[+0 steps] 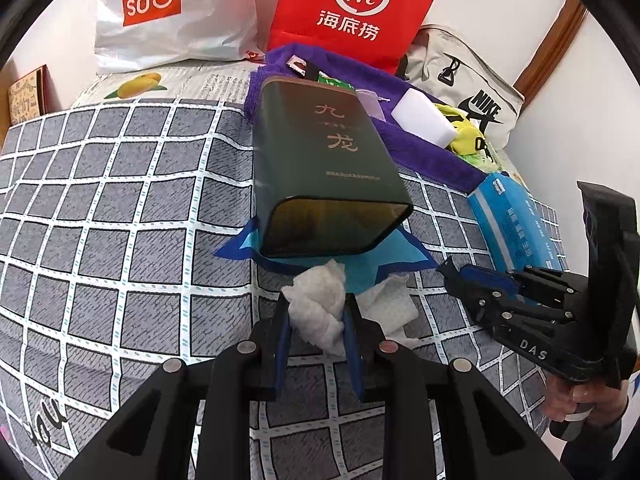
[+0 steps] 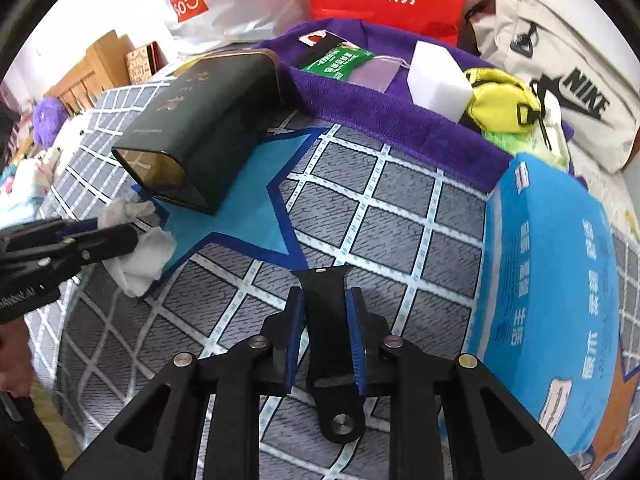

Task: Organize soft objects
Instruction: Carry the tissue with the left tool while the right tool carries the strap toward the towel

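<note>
On the checked bed cover (image 1: 120,208), close in front of the left hand-held gripper (image 1: 316,312), lies a crumpled white tissue (image 1: 320,308). That gripper's blue pads are narrowed onto the tissue, pinching its near lump, while a looser flap trails off to the right onto the bed. A dark green tin (image 1: 320,168) lies on its side just beyond, on a blue star-shaped cloth (image 2: 240,200), with its open mouth facing the gripper and its long axis running away toward the far purple towel (image 1: 420,148). The tissue sits right at that mouth, nearly touching the rim, so the relation that matters is short: from the gripper, the opening lies straight ahead and slightly up, in line with the tin's length.

The right hand-held gripper (image 2: 324,320) is well apart to the right, near a blue tissue pack (image 2: 552,280). Its jaws are nearly closed on a flat black strap-like piece (image 2: 328,344) standing between the pads; the pads look pressed against it. The left hand is far nearer the tissue.

The wad has no clear direction; its bulk runs roughly along the gripper's fingers. My judgement is that the coming move is a push forward into the tin, keeping the trailing flap from catching the rim.
</note>
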